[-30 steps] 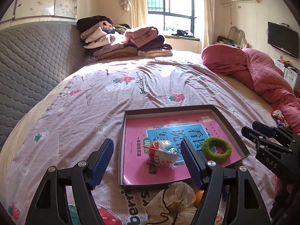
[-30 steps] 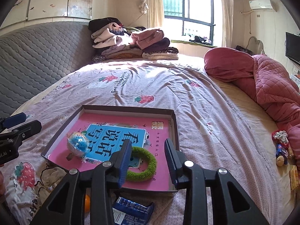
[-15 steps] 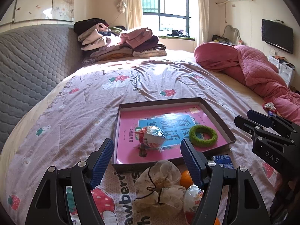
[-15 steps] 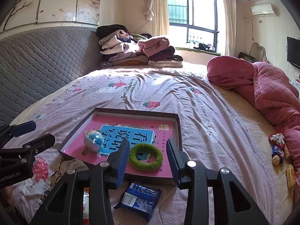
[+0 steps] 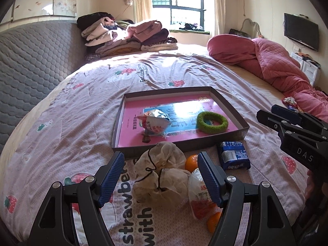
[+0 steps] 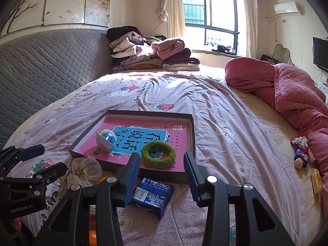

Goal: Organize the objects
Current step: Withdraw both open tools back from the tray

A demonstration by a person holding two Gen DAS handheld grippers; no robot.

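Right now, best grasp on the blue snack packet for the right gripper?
Pinch the blue packet across its short width at mid-body, from above. It lies flat on the bedspread, nearly under the open right gripper, near the box wall.

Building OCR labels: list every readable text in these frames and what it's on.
"DAS": right hand-held gripper body.
"GenRobot.AI": left hand-held gripper body.
"strawbe… with": pink strawberry-print bedsheet.
"看…说话写": pink book in the shallow brown box.
Blue snack packet: print too blurred.
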